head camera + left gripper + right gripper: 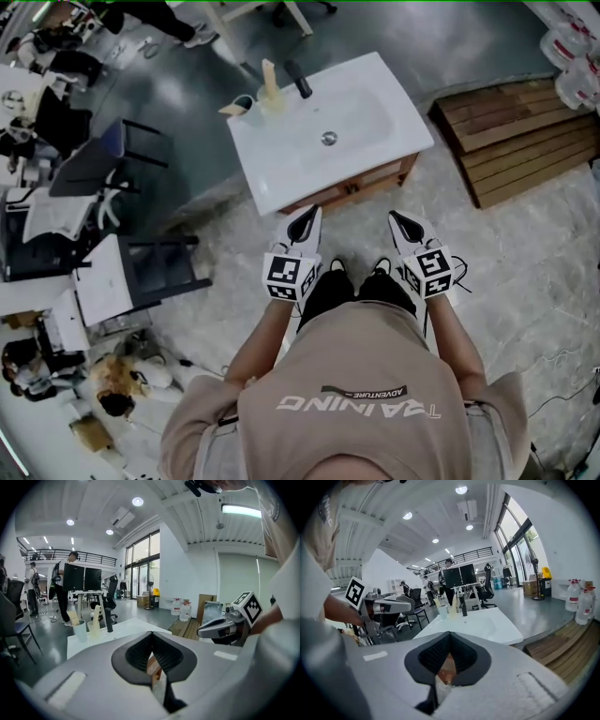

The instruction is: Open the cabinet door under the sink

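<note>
While the person stood facing the sink unit, the items lay as follows

Item 1, sink [281,183]: white basin top, with a dark tap [300,81] and two cups [247,105] along its far edge.

Item 2, cabinet [361,184]: wooden, directly under the sink. Only a narrow strip of its front showed below the basin's near rim in the head view. The front ran slantwise, from near-left to far-right. No open door could be made out on that strip, so it was judged shut; no handle or door seam could be made out.

Item 3, left gripper [308,216]: jaws clenched tip to tip, nothing between them. It pointed ahead and slightly down at the cabinet's left end, whose brown wood showed through the gap behind the tips in the left gripper view.

Item 4, right gripper [401,221]: jaws likewise closed and empty, set parallel to the left one and aimed at the cabinet's right half.

Relation: the cabinet lay straight ahead of both grippers and a little below them, apart from each. The left gripper appeared the nearer to the front, given the slant. Both would need to open before taking any door edge
</note>
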Demonstrator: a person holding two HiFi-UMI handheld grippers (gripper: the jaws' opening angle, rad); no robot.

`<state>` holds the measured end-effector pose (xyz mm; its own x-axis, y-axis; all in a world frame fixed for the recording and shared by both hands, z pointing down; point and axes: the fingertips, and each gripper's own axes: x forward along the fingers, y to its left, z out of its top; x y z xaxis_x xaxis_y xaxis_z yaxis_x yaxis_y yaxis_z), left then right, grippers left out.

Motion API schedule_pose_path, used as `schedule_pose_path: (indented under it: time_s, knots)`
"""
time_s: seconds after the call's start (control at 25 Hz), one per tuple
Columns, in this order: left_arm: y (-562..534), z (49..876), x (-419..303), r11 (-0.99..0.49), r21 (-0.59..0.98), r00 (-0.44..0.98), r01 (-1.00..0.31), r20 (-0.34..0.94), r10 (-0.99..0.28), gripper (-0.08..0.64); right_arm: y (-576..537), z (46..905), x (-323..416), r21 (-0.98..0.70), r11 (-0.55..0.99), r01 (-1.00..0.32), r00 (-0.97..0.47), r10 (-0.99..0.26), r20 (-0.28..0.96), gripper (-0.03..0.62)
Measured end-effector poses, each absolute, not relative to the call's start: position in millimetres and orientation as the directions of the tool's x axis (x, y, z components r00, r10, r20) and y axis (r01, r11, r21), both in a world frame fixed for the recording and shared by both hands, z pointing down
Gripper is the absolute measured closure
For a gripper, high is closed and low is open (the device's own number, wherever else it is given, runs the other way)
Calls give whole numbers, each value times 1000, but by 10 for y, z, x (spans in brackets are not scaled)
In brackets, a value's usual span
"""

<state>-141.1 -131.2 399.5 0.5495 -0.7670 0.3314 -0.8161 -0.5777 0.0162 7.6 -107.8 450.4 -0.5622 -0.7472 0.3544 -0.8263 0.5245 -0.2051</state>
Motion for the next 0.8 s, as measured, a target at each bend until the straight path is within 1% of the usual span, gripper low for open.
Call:
schedule_pose_path:
  time_s: [0.32,0.56,0.8]
  knots:
    - [-1491,4648,-1312,-629,82,597,-773,429,-678,543,-1265,5095,7,-260,454,-852,-523,-722,454,591]
    - [-1539,5324,-1268,-653,124,617,-747,495,-612,543,-1475,5779,-97,-332,403,-853,-521,-707,478,591]
    - [-1591,6004,-1279,-641,150,603,-753,548,-580,543,-1529,6661,-204,-370,354,-859,-510,-658,554,591]
